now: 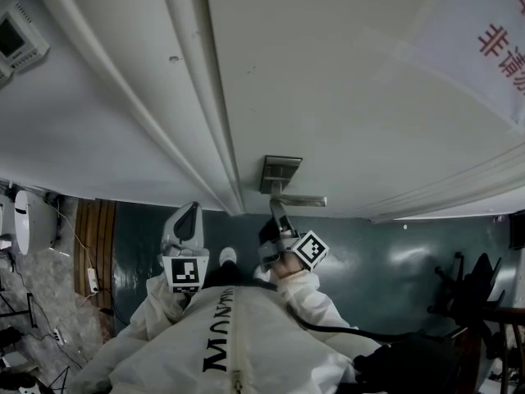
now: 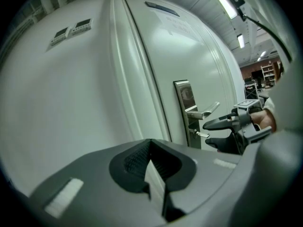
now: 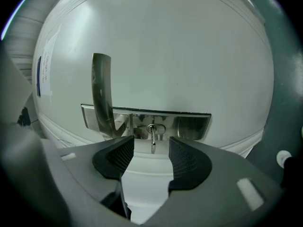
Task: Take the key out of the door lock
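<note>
A small silver key (image 3: pixel 152 138) sticks out of the steel lock plate (image 3: pixel 189 126) on the white door (image 1: pixel 344 80), just under the lever handle (image 3: pixel 102 93). My right gripper (image 3: pixel 151 157) is open, and the key stands between its pads and a little beyond their tips, untouched. In the left gripper view the key (image 2: pixel 201 135) shows between the right gripper's two fingers (image 2: pixel 218 131). In the head view the right gripper (image 1: pixel 276 213) reaches up under the handle (image 1: pixel 299 200). My left gripper (image 1: pixel 187 222) hangs shut and empty left of the door frame, away from the lock.
The door frame (image 1: pixel 193 97) runs left of the lock. Wall control panels (image 1: pixel 16 39) sit at the upper left. A paper notice (image 1: pixel 484 48) is stuck on the door. Cables and a power strip (image 1: pixel 92 279) lie on the floor at left, a black stand (image 1: pixel 476 290) at right.
</note>
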Demonstrator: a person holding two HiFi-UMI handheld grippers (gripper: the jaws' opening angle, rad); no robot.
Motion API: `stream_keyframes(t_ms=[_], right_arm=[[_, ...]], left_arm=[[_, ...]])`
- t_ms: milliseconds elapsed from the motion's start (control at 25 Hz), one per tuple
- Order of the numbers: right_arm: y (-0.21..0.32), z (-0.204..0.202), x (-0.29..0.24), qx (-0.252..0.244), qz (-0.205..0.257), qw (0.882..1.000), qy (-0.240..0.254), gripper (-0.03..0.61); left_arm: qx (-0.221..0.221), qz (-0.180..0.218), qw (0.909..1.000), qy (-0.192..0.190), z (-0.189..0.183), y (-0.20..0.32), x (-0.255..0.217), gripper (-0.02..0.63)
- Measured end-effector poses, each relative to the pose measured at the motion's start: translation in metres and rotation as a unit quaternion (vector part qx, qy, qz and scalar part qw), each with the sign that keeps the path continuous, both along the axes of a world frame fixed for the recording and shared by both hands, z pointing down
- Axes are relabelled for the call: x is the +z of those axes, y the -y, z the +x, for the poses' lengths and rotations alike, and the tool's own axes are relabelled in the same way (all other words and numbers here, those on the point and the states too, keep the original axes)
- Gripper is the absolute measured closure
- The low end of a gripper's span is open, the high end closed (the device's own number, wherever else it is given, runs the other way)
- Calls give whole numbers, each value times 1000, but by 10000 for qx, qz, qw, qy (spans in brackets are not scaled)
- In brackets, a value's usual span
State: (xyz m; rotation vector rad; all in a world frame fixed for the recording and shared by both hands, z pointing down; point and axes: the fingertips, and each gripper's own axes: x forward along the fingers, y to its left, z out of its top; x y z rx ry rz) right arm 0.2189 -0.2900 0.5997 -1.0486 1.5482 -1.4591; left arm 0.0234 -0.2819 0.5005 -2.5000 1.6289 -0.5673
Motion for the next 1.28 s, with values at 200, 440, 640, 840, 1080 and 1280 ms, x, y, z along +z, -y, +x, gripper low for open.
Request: stream_keyframes(t_ms=[200,440,640,840,1080,1280], right_arm=[[10,0,0,5,54,9998,199,376],[21,1,2,29,46,9996,288,407],[22,1,4,37,7,9994,334,479],[23,-2,2,20,18,9992,406,559],[22,-2,4,7,-26,9991,419,564],[21,-1,5,35,-83,9991,424,557]], left_arm=[[-37,-9,10000,4,-1,-2,1,614],[-64,-8,10000,-2,-2,-2,1,614],[-62,-22,10000,2,-2,-2,3,614],[-58,-10,10000,18,-2,-2,3,614],[-33,-16,10000,9,1,-2,2,614],[-3,-15,10000,0,4,-5,2,614]])
